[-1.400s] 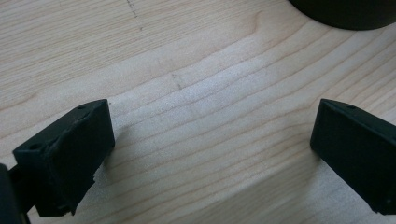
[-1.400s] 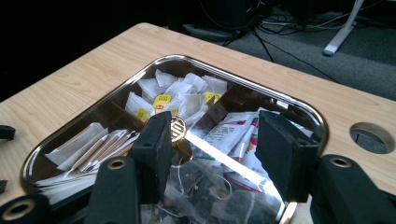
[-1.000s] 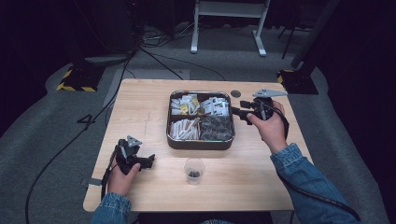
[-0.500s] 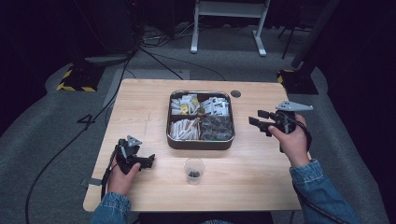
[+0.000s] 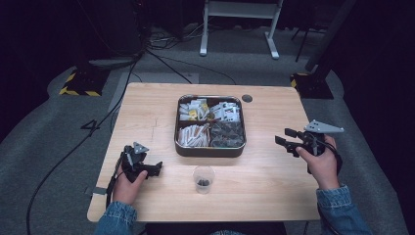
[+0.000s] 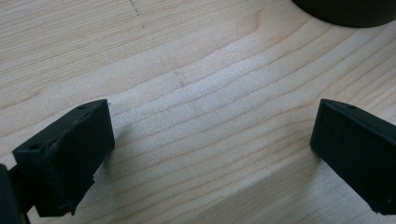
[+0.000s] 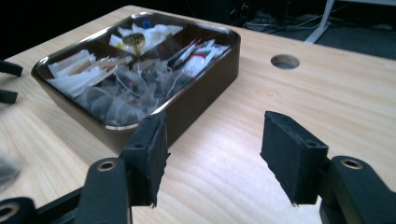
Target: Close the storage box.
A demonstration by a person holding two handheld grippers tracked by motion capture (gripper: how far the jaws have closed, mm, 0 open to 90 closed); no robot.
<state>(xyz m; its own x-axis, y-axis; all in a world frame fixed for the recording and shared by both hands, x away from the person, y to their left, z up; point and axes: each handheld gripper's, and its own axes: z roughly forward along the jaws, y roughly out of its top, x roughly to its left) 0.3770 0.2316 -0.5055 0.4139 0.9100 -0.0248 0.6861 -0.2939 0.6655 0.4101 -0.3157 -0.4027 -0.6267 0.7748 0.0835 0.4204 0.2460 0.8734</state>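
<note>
A dark metal tray (image 5: pixel 210 150) with compartments of tea bags and paper sachets sits mid-table. In front of it stands a small clear plastic cup (image 5: pixel 203 178) with something dark at its bottom. My left gripper (image 5: pixel 157 167) rests on the table to the left of the cup, pointing right. Its jaws are open over bare wood (image 6: pixel 212 149), and the tray's wall (image 6: pixel 345 9) is at the top right. My right gripper (image 5: pixel 283 136) hovers to the right of the tray, pointing at it. Its jaws (image 7: pixel 215 154) have just been opening, with nothing between them. The tray (image 7: pixel 196 102) lies just beyond.
A round cable hole (image 5: pixel 247 98) (image 7: pixel 285 61) is in the table behind the tray's right corner. The table's right edge runs close to my right hand. On the floor behind are cables and a white frame stand (image 5: pixel 240 10).
My right hand has drawn back from above the tray's right side, moving right and toward the near edge, a little lower. The left gripper has stayed put.
</note>
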